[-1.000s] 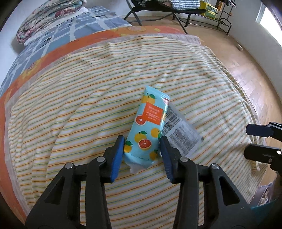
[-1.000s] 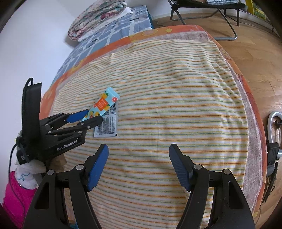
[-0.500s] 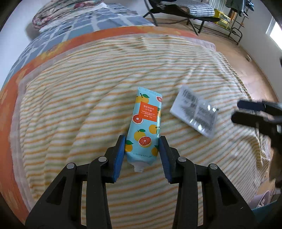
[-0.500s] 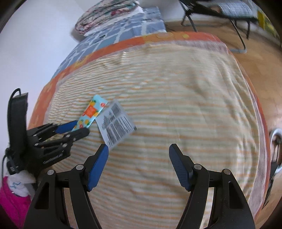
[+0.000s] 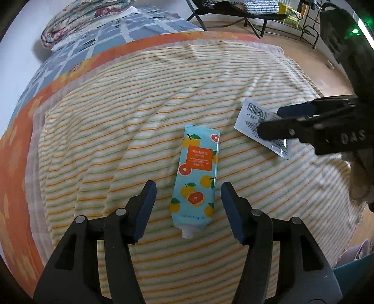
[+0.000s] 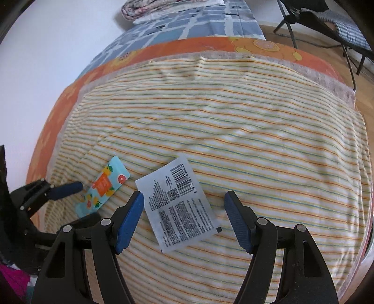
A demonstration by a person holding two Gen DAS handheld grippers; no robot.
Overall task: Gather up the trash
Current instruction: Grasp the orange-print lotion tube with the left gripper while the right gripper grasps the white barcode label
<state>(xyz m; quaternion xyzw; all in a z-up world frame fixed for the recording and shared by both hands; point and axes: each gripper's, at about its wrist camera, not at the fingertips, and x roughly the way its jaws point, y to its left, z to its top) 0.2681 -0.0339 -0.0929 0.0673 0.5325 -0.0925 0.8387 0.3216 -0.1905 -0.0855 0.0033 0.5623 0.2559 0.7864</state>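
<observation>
A light-blue tube printed with oranges (image 5: 196,177) lies on the striped blanket (image 5: 116,131), its cap end towards me. My left gripper (image 5: 188,186) straddles its lower half. The jaws are opening, and a gap shows on both sides of the tube. To its right lies a white sachet with a barcode (image 6: 177,205), flat on the blanket. My right gripper (image 6: 184,194) hangs open over it, one pad on each side and neither pressing. The left wrist view shows the right gripper (image 5: 273,120) covering part of the sachet (image 5: 252,117). The right wrist view shows the left gripper (image 6: 90,201) around the tube (image 6: 102,187).
The bed carries an orange sheet (image 5: 21,131) and a blue checked cover (image 6: 187,23), with a folded quilt (image 5: 86,21) at the far end. A folding chair (image 5: 233,11) stands on the wooden floor beyond. A teal container rim (image 5: 350,266) shows below the bed's right edge.
The left gripper slid the tube left, away from the sachet, then spread its jaws off it. The right gripper swung over until the sachet lay between its fingers.
</observation>
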